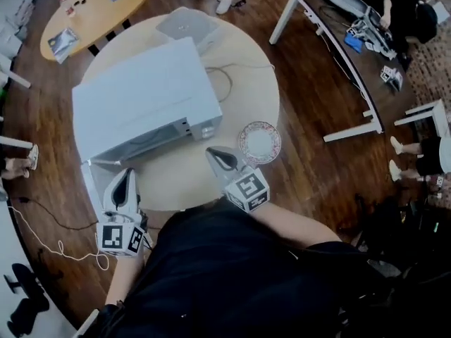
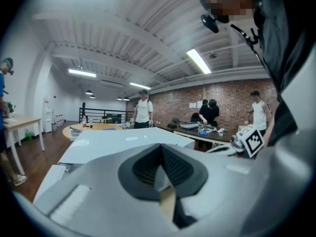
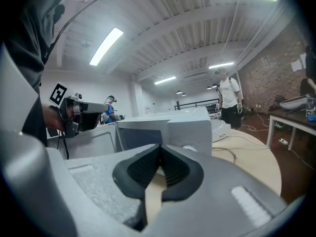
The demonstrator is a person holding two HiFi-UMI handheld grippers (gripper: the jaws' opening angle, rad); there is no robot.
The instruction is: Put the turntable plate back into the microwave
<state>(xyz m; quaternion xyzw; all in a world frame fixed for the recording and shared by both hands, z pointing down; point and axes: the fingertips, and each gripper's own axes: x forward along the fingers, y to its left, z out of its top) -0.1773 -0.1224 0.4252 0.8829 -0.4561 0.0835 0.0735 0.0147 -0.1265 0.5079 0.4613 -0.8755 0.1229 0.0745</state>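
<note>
The turntable plate (image 1: 259, 142), round with a reddish patterned rim, lies flat on the round beige table (image 1: 246, 83), just right of the white microwave (image 1: 141, 101). The microwave's door (image 1: 90, 185) hangs open at its front left corner. My right gripper (image 1: 213, 152) is shut and empty, hovering between the microwave's front and the plate without touching either. In the right gripper view the shut jaws (image 3: 159, 151) point at the microwave (image 3: 168, 127). My left gripper (image 1: 127, 174) is shut with nothing in it, beside the open door; its pads meet in its own view (image 2: 160, 149).
A closed laptop (image 1: 184, 25) and a loose cable (image 1: 224, 76) lie behind the microwave. An oval wooden table (image 1: 99, 5) stands at the far left. A white desk (image 1: 338, 62) with clutter and seated people is at the right. A white cord (image 1: 49, 245) trails on the floor.
</note>
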